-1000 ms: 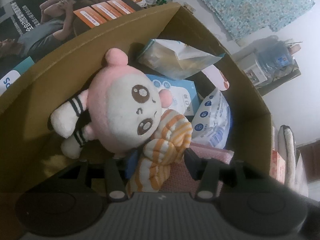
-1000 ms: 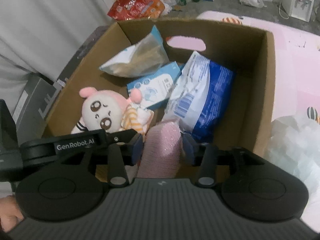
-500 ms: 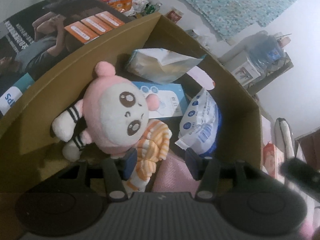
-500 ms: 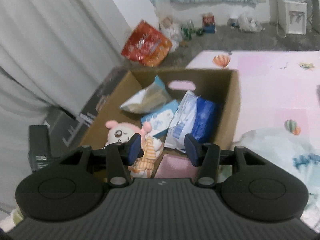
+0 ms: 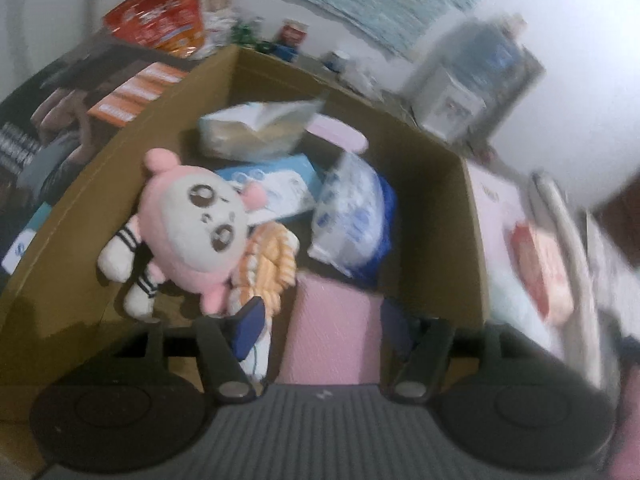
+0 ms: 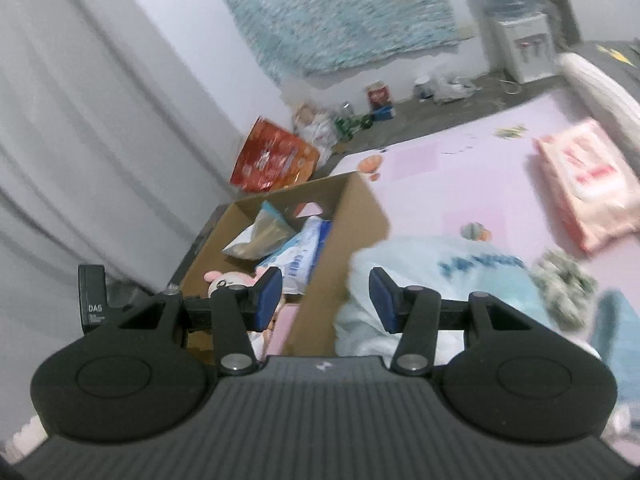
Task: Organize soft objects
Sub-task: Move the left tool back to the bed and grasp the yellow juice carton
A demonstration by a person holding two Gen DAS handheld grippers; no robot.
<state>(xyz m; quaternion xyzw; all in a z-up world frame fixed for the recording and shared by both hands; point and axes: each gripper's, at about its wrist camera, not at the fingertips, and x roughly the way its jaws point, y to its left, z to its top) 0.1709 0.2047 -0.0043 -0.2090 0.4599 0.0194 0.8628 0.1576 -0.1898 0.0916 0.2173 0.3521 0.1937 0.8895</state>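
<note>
A cardboard box [image 5: 472, 216] holds a pink-and-white plush doll [image 5: 192, 232], a pink folded cloth [image 5: 332, 340], a blue-and-white soft pack [image 5: 352, 216] and other packs. My left gripper [image 5: 320, 324] is open and empty just above the box's near side, over the pink cloth. My right gripper [image 6: 324, 296] is open and empty, raised well above the box [image 6: 344, 248] and to its right. A pale blue plastic bag [image 6: 440, 280] and a pink pack [image 6: 588, 184] lie on the pink mat [image 6: 432, 168].
A red snack bag [image 6: 272, 156] leans by the grey curtain [image 6: 80, 120] behind the box. A water dispenser [image 6: 520, 40] stands at the back wall. A grey-green fluffy item [image 6: 564, 284] lies on the mat at the right. Printed cartons [image 5: 60, 128] sit left of the box.
My right gripper let go of the pink cloth in the box, then rose and swung right. My left gripper pulled back from the box and away from the doll.
</note>
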